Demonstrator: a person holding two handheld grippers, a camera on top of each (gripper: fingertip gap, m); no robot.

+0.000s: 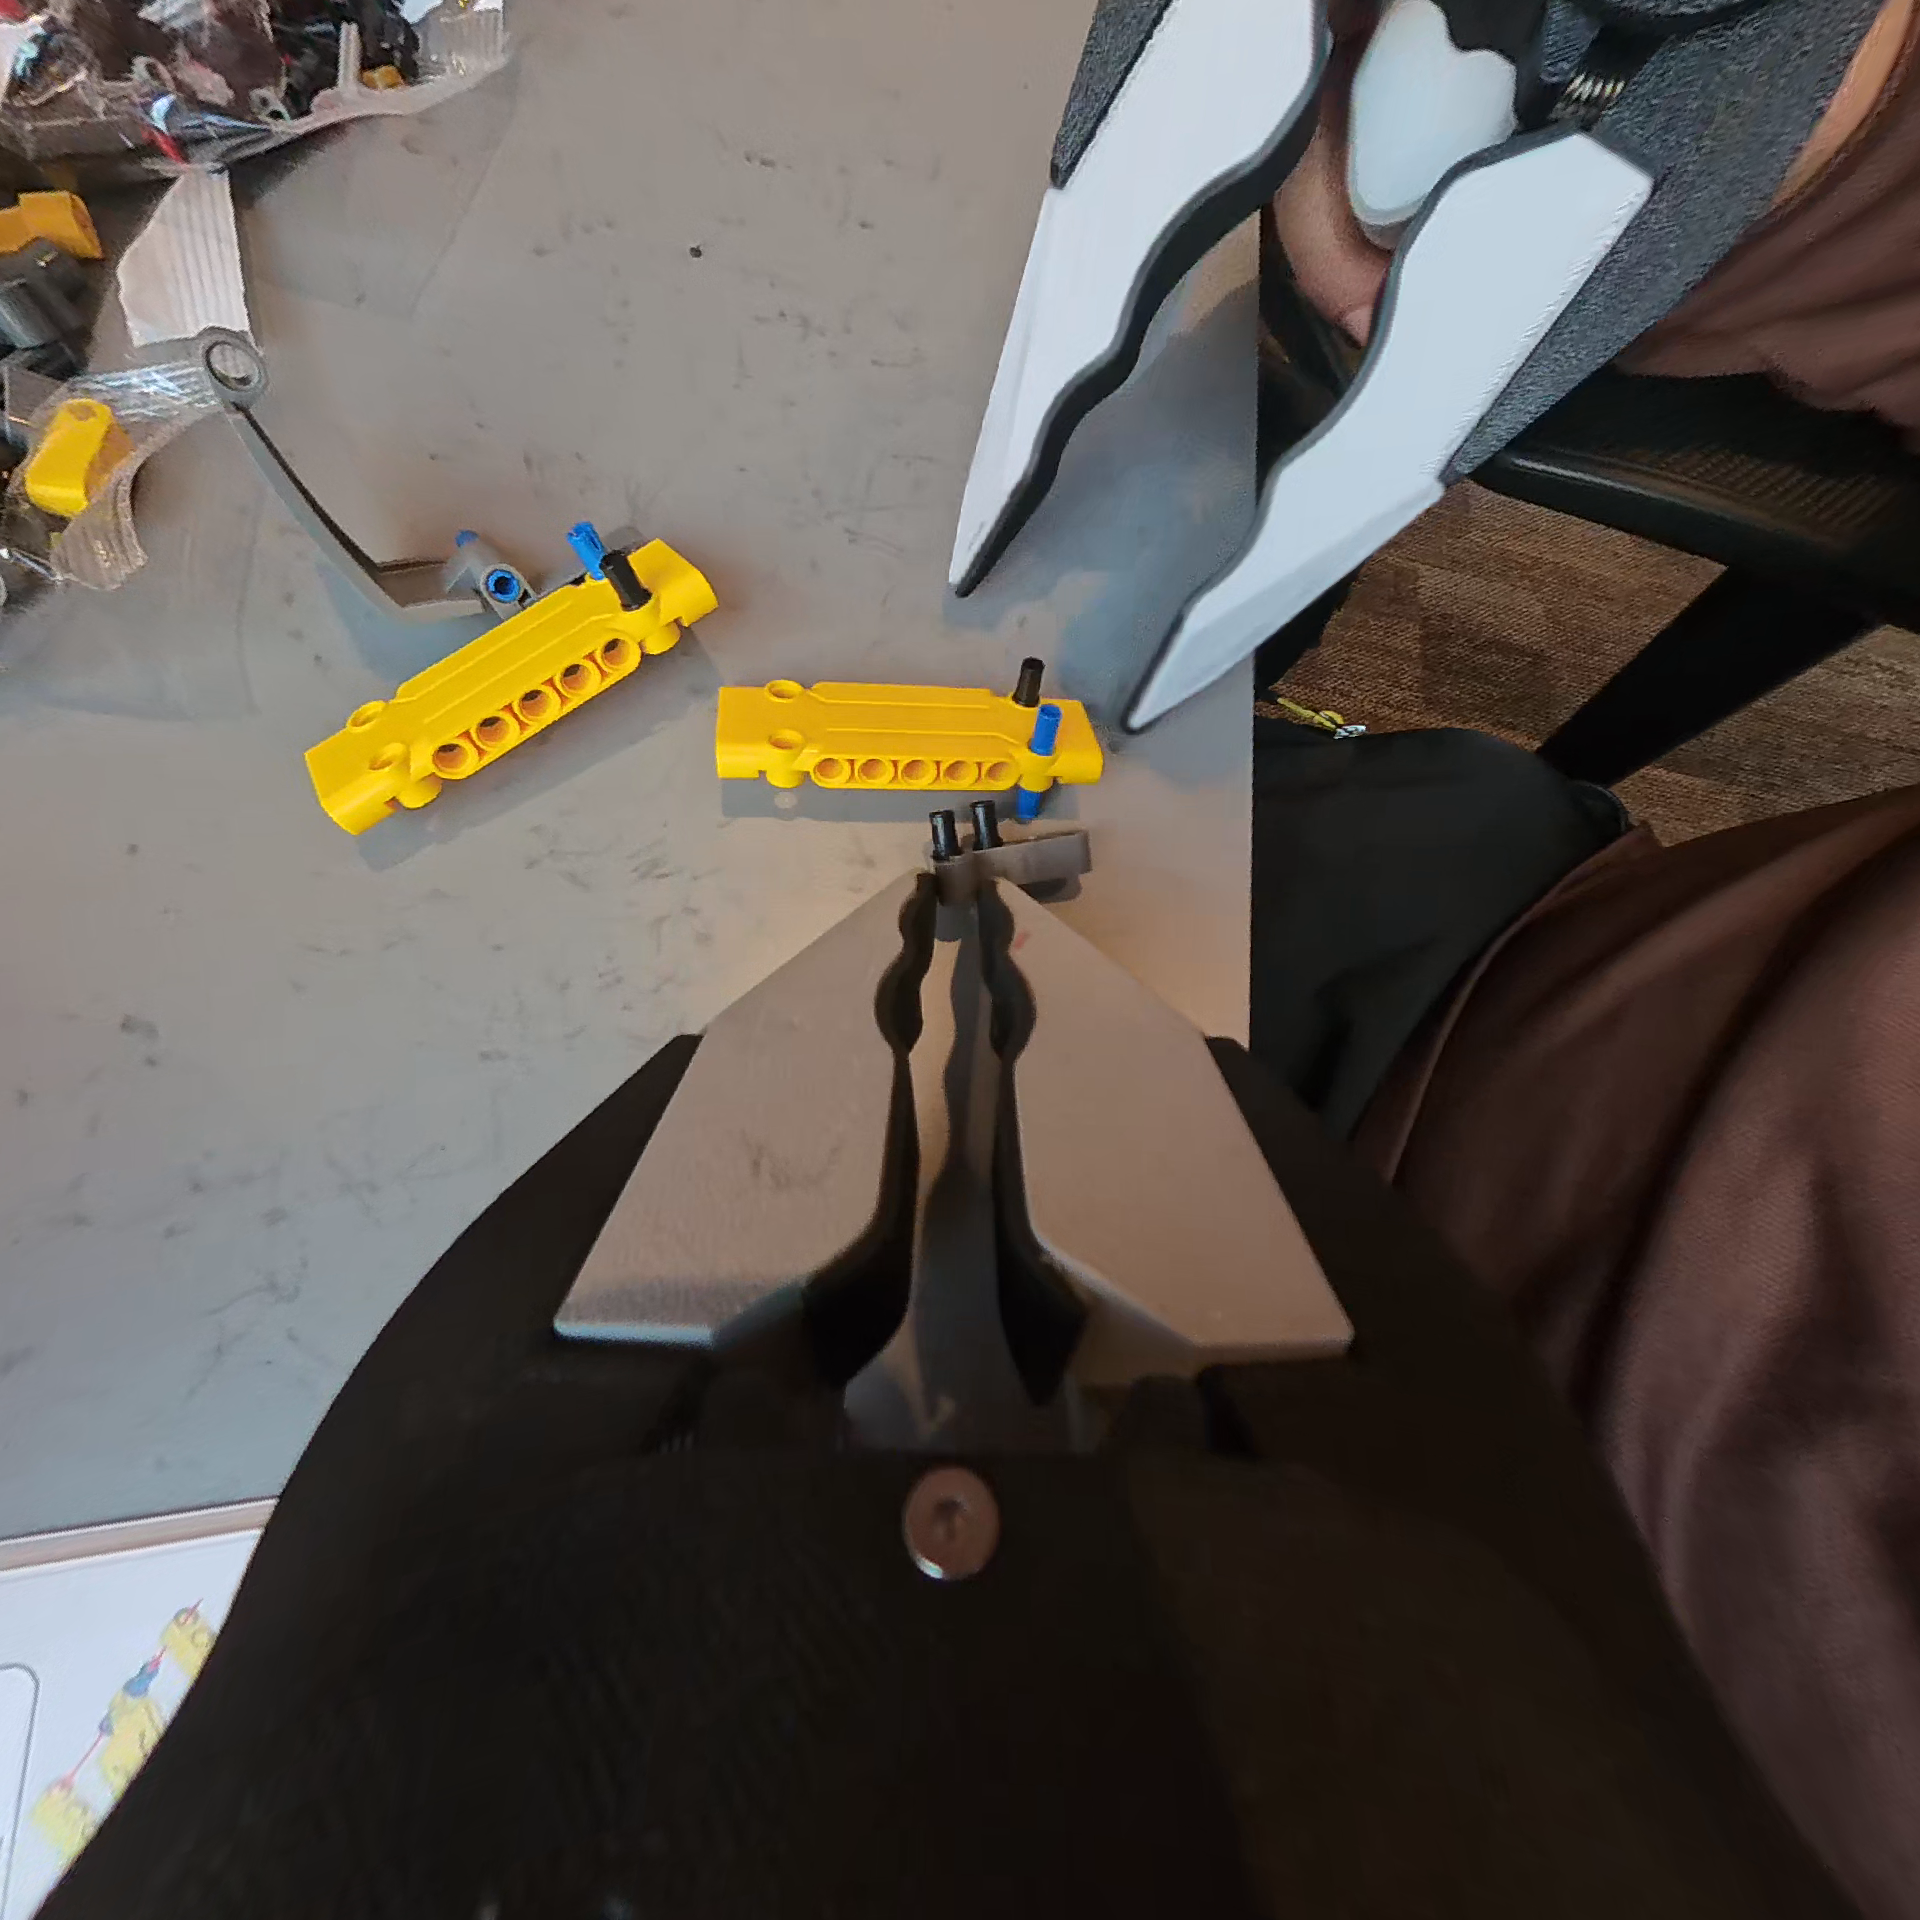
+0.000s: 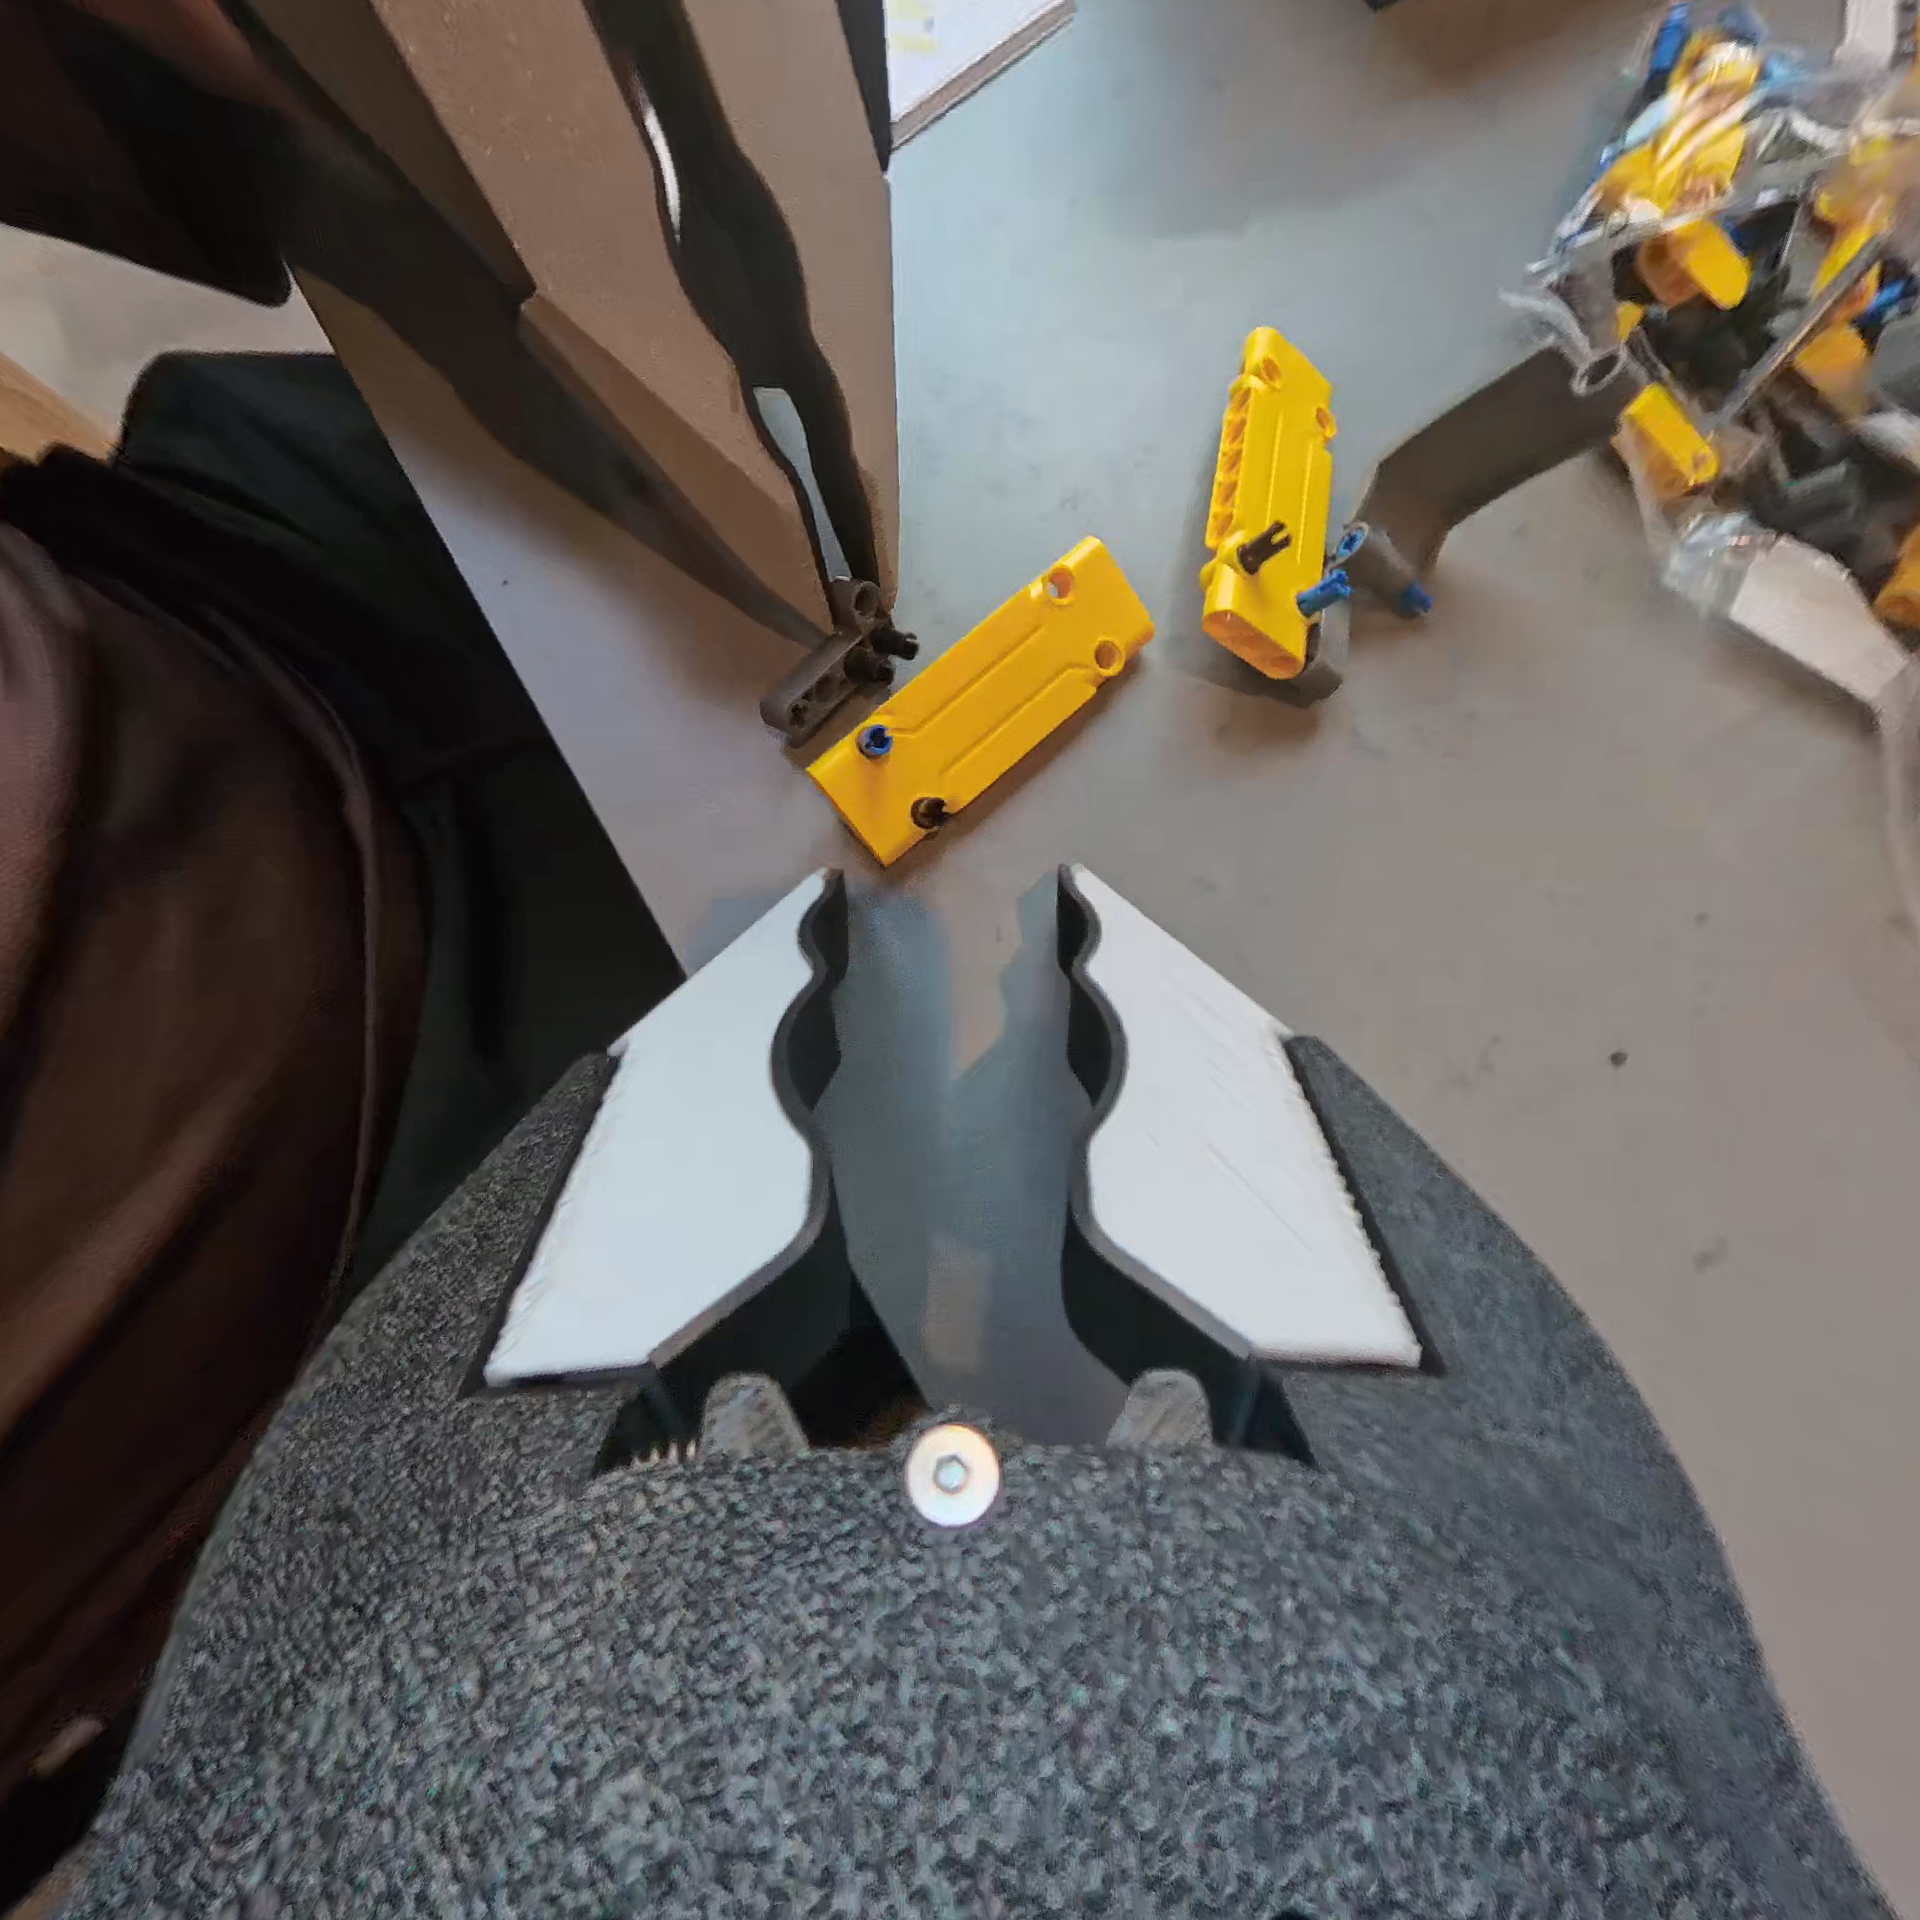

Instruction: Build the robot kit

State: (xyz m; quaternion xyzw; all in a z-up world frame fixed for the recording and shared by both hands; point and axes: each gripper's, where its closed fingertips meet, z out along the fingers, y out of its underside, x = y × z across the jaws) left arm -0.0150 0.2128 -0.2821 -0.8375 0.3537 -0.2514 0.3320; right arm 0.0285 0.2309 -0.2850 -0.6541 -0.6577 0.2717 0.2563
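My left gripper (image 1: 956, 896) is shut on a small dark grey L-shaped beam (image 1: 1023, 850) with black pins, held just above the table beside a yellow panel (image 1: 904, 740) that carries a blue pin and a black pin. In the right wrist view the same gripper (image 2: 857, 613) grips the grey beam (image 2: 821, 675) next to that yellow panel (image 2: 987, 696). My right gripper (image 2: 948, 883) is open and empty, its white fingertips just short of the panel's near end; it also shows in the left wrist view (image 1: 1044, 655). A second yellow panel (image 1: 499, 691) lies further off, joined to a grey curved piece (image 1: 312, 488).
Plastic bags of loose yellow, black and blue parts (image 2: 1766, 291) lie at the far side of the grey table (image 2: 1403, 935). An instruction booklet (image 1: 94, 1704) lies near the left. The table edge (image 1: 1252, 935) runs beside a person's brown sleeve (image 1: 1683, 1195) and a chair. The gap from one gripper's tips to the other's is roughly 6 cm.
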